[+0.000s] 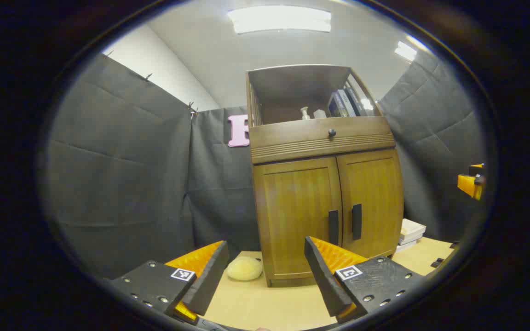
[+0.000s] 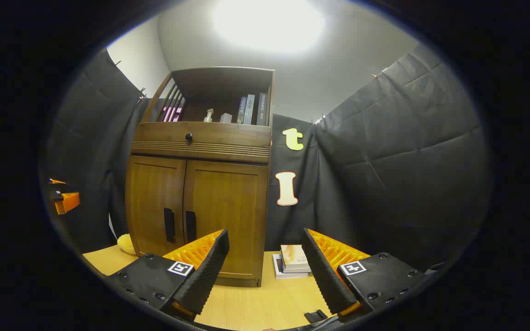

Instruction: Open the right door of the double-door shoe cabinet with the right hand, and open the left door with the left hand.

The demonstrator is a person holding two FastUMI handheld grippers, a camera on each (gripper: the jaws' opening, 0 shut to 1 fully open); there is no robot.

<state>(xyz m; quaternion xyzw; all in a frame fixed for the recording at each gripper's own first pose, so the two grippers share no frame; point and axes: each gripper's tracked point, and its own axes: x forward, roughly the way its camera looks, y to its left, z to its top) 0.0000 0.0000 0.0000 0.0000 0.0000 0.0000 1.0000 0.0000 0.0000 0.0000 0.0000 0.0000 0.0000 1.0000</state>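
Both doors shut; right tool (image 2: 265, 271) wide, empty, right door handle (image 2: 191, 226) ahead-left of it, vertical; left tool (image 1: 265, 276) wide too, probably similarly far off

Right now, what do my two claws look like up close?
The left claw and the right claw match: two wedge-shaped fingers with ribbed inner faces, each on a dark block studded with screws and bearing a small square black-and-white marker tag.

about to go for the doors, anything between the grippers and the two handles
Nothing visible. Both doors are closed; the left handle and right handle face open air ahead of the open left gripper and right gripper.
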